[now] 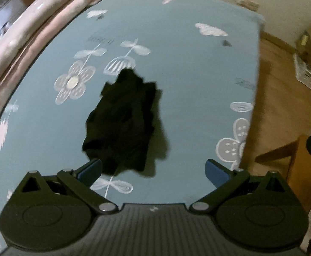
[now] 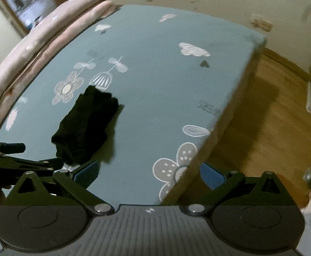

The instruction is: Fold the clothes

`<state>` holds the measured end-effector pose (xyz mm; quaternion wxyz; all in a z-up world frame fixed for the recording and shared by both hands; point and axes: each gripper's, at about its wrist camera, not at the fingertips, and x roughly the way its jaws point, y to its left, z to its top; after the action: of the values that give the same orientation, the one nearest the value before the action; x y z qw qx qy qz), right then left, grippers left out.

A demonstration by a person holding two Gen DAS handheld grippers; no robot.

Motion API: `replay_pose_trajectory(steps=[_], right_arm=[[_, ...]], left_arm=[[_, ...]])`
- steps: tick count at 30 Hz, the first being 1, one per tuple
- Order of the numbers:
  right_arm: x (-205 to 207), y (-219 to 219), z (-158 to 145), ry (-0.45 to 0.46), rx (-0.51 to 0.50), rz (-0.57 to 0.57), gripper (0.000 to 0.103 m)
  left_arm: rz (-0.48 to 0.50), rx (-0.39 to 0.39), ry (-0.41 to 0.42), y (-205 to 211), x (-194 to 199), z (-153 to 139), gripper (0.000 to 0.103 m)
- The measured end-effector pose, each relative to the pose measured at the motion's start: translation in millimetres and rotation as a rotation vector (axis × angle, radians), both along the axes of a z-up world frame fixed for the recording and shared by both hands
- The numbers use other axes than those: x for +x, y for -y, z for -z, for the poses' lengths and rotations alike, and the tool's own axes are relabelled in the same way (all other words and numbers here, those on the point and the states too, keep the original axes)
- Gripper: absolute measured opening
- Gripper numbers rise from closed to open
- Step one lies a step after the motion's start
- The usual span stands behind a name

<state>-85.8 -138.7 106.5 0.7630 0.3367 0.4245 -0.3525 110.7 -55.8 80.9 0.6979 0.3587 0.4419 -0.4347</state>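
Note:
A crumpled black garment (image 1: 121,123) lies in a heap on the blue flower-print bed sheet (image 1: 187,70). My left gripper (image 1: 153,171) hovers just short of its near edge, open, with nothing between the blue pads (image 1: 90,171). In the right wrist view the same black garment (image 2: 85,125) lies to the left of centre. My right gripper (image 2: 150,173) is open and empty over the bed's right edge, well to the right of the garment. The left gripper's black body (image 2: 21,162) shows at the left edge of that view.
A folded pink quilt (image 1: 17,49) runs along the bed's left side. The bed sheet's (image 2: 166,89) right edge drops to a wooden floor (image 2: 268,123). A wooden chair (image 1: 291,160) and cluttered boxes (image 1: 308,53) stand on the right.

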Motion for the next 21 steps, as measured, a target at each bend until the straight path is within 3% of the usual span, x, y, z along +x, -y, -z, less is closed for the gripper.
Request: replay_pose_trajectory(steps=[5, 11, 15, 21], right_arm=[[-23.2, -1.2, -2.3, 0.047, -0.005, 0.044, 0.103], [-49.1, 4.6, 13.7, 0.071, -0.044, 0.066, 0.103], [-64.2, 10.7, 32.1, 0.093, -0.034, 0.142, 0.103], [-75.1, 35.9, 48.8, 0.158, -0.064, 0.252, 0.103]], left_arm=[[0.048, 0.017, 0.058, 19.0, -18.1, 0.6, 0.102], [0.072, 0.027, 0.092, 39.4, -29.6, 27.3, 0.102], [0.102, 0.067, 0.085, 55.3, -31.4, 43.8, 0.102], [0.181, 0.057, 0.163, 84.7, -26.3, 54.8, 0.102]])
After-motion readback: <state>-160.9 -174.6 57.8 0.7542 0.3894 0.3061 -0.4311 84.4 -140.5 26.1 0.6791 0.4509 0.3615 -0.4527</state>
